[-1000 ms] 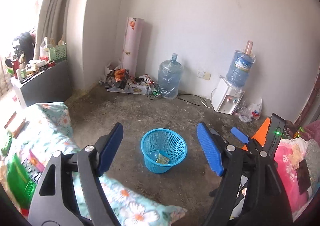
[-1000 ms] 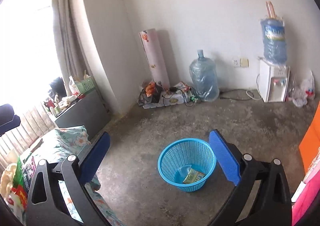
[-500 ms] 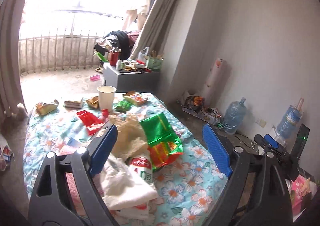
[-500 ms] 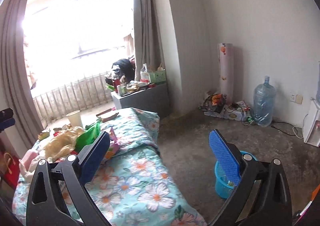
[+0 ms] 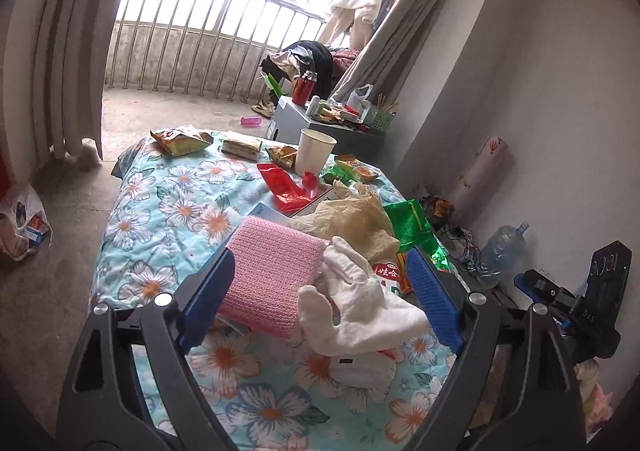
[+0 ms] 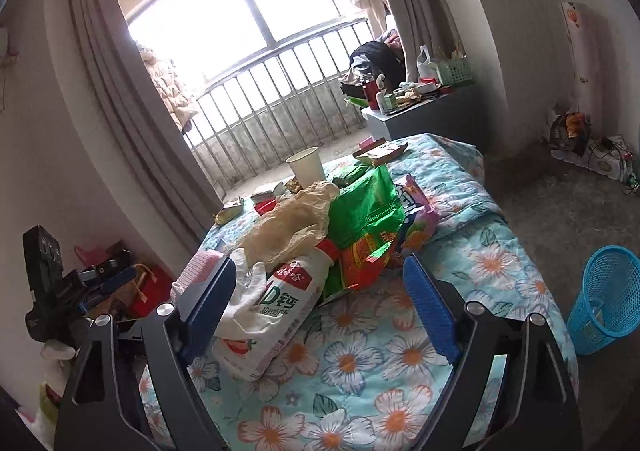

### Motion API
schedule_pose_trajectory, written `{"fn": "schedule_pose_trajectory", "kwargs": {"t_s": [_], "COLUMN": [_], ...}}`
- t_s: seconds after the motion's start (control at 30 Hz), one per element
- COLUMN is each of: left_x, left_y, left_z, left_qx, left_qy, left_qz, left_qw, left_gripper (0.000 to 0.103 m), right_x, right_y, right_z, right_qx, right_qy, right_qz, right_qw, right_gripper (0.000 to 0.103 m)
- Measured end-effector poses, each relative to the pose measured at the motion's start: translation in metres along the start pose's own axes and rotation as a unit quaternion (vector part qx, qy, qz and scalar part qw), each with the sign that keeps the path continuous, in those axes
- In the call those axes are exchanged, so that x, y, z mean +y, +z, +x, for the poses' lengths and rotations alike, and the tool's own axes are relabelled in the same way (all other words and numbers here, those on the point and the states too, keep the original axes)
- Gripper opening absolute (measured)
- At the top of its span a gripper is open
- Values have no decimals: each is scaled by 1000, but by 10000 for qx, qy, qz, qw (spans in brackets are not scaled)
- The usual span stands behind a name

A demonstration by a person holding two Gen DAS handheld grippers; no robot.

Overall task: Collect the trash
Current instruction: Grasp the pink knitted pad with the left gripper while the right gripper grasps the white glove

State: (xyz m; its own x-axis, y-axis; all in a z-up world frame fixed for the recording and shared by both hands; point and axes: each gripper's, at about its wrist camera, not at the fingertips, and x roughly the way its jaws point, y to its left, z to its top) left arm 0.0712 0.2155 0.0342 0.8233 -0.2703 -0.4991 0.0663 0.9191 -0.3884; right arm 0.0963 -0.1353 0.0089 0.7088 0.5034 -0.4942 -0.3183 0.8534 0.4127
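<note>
Both wrist cams looked down over the flowery bed (image 5: 160, 211), pretty close to the trash pile. The left one faced the balcony railing (image 5: 208, 31) at upper centre; the right one faced the window too, from further right. Both caught the paper cup (image 5: 314, 151) (image 6: 306, 167).

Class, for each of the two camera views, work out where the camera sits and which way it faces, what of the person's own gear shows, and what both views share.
Left wrist view: sits on the left tongs, faces down the floral bed toward the balcony; open blue pads frame a pink cloth; the right tongs show at right.
Right wrist view: sits on the right tongs, faces the window, jaws closing, empty; blue basket at right.
Shared: paper cup, milk pouch.
</note>
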Motion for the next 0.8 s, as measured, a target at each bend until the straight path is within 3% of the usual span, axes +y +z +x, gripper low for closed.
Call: {"fn": "schedule_pose_trajectory", "kwargs": {"t_s": [0.23, 0.37, 0.53, 0.8], "left_x": [14, 17, 16, 25], "left_y": [2, 1, 4, 8], "left_z": [56, 80, 92, 102], "left_qx": [871, 1235, 1402, 1553], "left_qy": [390, 416, 538, 625], "left_qz": [243, 470, 808, 672], "left_qw": [9951, 9904, 9854, 9836], "left_gripper": [83, 83, 83, 83], "right_x": [37, 55, 69, 81], "right_y": [-18, -24, -29, -35], "right_z": [52, 72, 86, 99], "right_qx": [929, 1247, 1419, 1607], "right_qy": [407, 479, 453, 402], "right_qz": [-460, -774, -1067, -1360], "right_qw": [9938, 9880, 9831, 9768], "right_gripper": [83, 82, 80, 73]}}
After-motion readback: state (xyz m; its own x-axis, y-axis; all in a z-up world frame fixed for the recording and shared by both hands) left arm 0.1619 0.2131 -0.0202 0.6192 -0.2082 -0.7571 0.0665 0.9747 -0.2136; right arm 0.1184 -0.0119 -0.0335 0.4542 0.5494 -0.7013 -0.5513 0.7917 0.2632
